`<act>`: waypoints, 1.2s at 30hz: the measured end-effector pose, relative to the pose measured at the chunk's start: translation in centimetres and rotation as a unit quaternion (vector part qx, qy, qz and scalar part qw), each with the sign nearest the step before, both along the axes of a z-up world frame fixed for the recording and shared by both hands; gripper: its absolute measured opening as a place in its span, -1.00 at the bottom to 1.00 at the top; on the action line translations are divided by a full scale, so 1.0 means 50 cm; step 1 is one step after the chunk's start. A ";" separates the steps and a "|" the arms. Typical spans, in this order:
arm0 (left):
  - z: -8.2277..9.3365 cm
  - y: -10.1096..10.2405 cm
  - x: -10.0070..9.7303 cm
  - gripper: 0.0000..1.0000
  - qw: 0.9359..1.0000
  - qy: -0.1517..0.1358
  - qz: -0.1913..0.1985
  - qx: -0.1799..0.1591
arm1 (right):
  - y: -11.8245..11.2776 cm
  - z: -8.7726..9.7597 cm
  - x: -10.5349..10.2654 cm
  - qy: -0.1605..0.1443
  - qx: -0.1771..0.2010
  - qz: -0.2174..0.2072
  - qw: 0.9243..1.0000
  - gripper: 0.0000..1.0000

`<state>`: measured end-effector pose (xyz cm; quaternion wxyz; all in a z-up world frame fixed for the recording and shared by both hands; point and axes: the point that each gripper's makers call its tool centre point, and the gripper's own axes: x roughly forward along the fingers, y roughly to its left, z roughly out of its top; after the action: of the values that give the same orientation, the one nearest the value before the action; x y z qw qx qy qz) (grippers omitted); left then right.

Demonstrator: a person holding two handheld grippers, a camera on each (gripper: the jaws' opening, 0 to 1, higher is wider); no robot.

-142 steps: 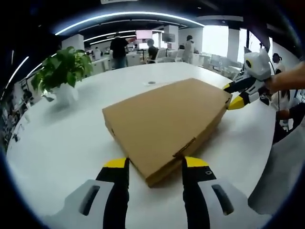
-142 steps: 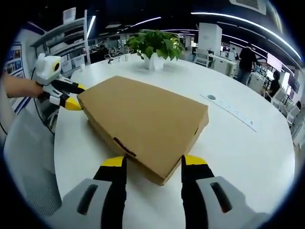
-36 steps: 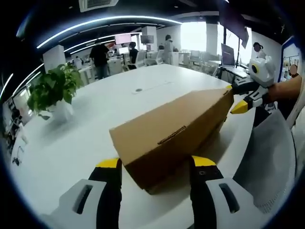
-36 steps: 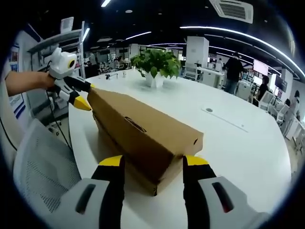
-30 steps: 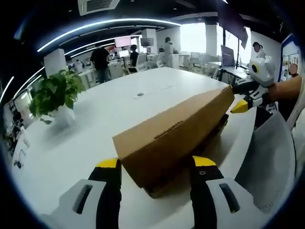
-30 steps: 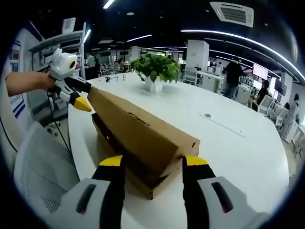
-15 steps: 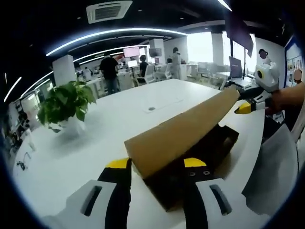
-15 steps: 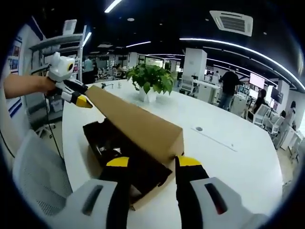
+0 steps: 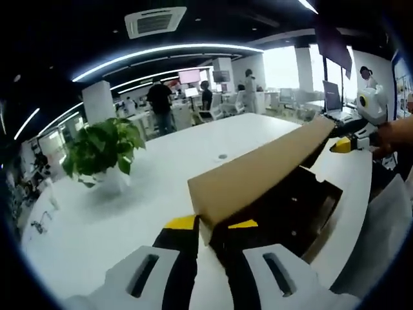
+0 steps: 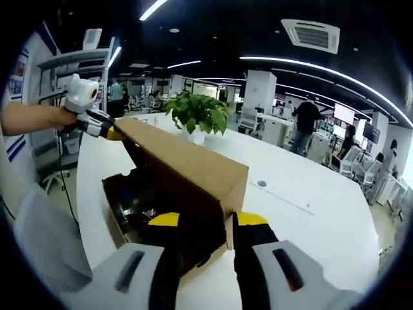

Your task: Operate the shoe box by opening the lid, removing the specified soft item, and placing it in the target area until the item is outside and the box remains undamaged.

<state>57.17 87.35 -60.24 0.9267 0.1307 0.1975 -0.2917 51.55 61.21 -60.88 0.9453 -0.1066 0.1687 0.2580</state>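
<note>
Both grippers, left gripper [image 9: 213, 226] and right gripper [image 10: 203, 223], clamp opposite ends of the raised lid [image 9: 258, 171] at frame centre. The shoe box [image 10: 139, 203] sits beneath, open. No legible writing.

Table: a big white round table [image 9: 161, 174] filled the middle.
Plant: a green plant [image 9: 100, 145] in a white pot stood on it.
Ceiling: it was dark, with long bright light strips [image 9: 161, 51] and an air vent [image 10: 310, 33].
Back: desks, screens and people standing.
</note>
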 end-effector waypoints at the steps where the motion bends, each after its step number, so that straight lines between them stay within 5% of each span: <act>1: 0.001 0.002 0.004 -0.90 1.000 -0.002 0.004 0.000 | -0.003 0.002 0.005 -0.001 0.000 -0.002 1.000 -0.53; 18: 0.017 0.004 0.048 -0.97 0.999 -0.002 0.033 -0.026 | -0.033 -0.004 0.047 -0.015 -0.007 -0.019 1.000 -0.71; 36: 0.023 0.000 0.095 -0.98 0.998 -0.006 0.045 -0.039 | -0.064 -0.118 0.054 0.028 -0.058 -0.028 0.998 -0.85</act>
<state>61.91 87.36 -59.09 0.9447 0.0869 0.1857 -0.2561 54.25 58.01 -66.76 0.9393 -0.1493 0.2124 0.2244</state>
